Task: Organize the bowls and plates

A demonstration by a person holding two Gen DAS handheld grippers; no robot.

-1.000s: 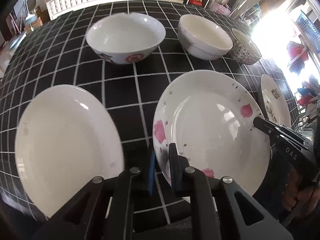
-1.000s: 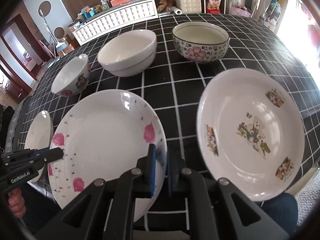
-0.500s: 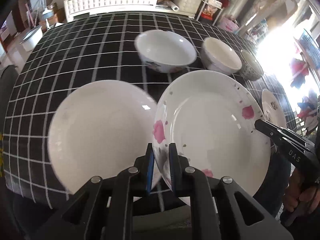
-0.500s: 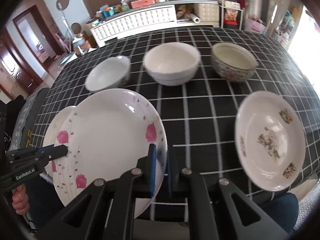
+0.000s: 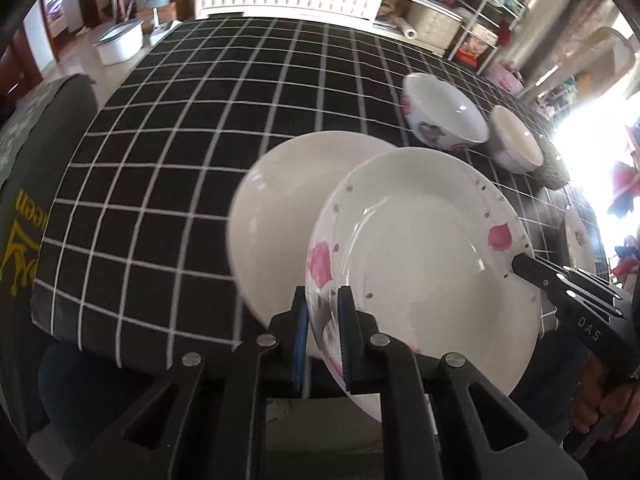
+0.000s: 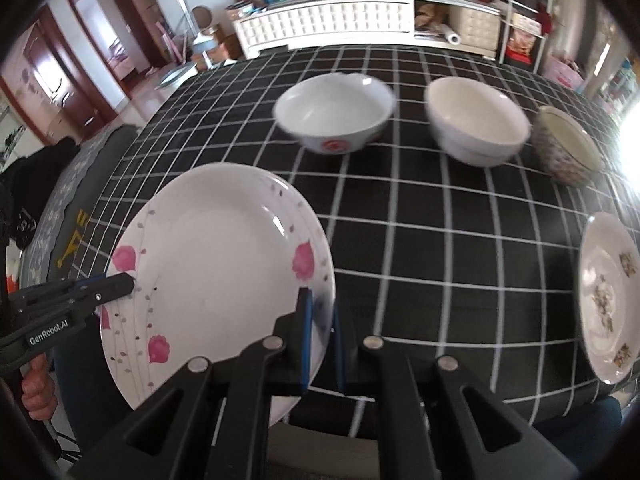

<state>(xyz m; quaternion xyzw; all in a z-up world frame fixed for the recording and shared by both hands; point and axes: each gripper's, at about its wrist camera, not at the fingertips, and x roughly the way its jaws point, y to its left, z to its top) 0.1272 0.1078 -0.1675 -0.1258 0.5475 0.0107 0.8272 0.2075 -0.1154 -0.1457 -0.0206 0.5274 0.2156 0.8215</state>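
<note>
A white plate with pink flowers (image 5: 420,264) hangs in the air, held at both sides. My left gripper (image 5: 322,320) is shut on its near-left rim. My right gripper (image 6: 320,320) is shut on the opposite rim and shows in the left wrist view as a black tip (image 5: 524,266). The flower plate (image 6: 216,256) overlaps a plain white plate (image 5: 280,208) that lies on the black checked table (image 5: 200,120). The right wrist view does not show the plain plate. In it the left gripper's fingertips (image 6: 124,284) touch the far rim.
Three bowls stand in a row at the back: a red-marked one (image 6: 332,112), a plain white one (image 6: 476,124) and a patterned one (image 6: 568,148). A cartoon-print plate (image 6: 608,296) lies at the right edge. A grey cushioned seat (image 5: 24,200) adjoins the table's left end.
Both grippers have carried the flower plate to the left, from beside the plain white plate to partly over it. The cartoon plate and the bowls have slid toward the right in both views.
</note>
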